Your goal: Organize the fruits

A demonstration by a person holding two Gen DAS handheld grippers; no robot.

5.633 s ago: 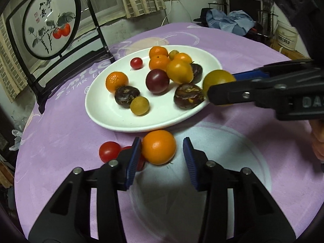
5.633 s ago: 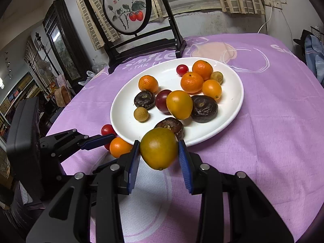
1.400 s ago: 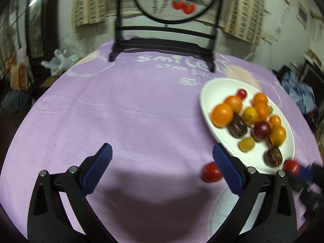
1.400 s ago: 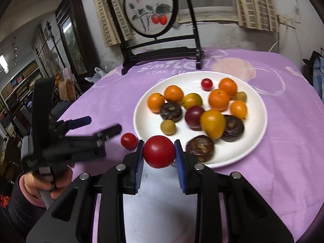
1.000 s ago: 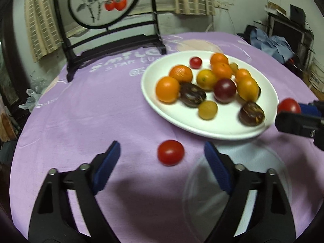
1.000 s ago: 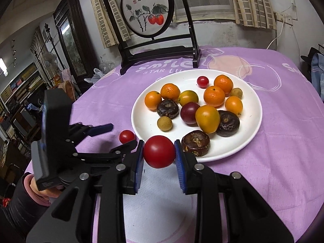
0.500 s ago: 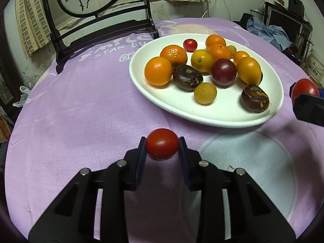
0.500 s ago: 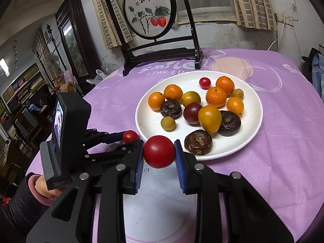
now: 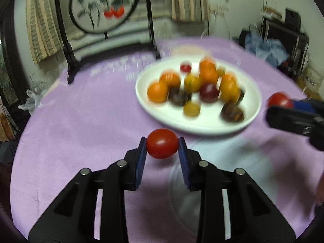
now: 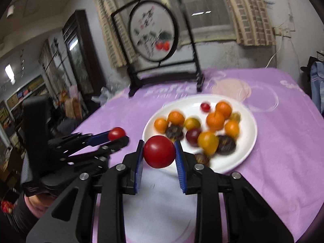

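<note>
My left gripper (image 9: 162, 144) is shut on a small red tomato (image 9: 162, 143) and holds it above the purple cloth, near the front edge of the white plate (image 9: 204, 124). My right gripper (image 10: 159, 151) is shut on a larger red tomato (image 10: 159, 151), held in front of the plate (image 10: 246, 154). The plate holds several oranges, yellow fruits, dark passion fruits, a plum and a cherry tomato. Each gripper with its tomato shows in the other's view: the right one (image 9: 280, 100), the left one (image 10: 116, 133). Both views are motion-blurred.
A round table with a purple cloth (image 9: 85, 109) carries the plate. A black-framed round painted screen (image 10: 155, 32) stands at the table's far edge. Furniture and clutter ring the table, with clothes on a stand (image 9: 267, 46) at the right.
My left gripper has lifted its small tomato off the cloth and tilted up. My right gripper has risen too, still holding its tomato. The plate's fruits have not moved.
</note>
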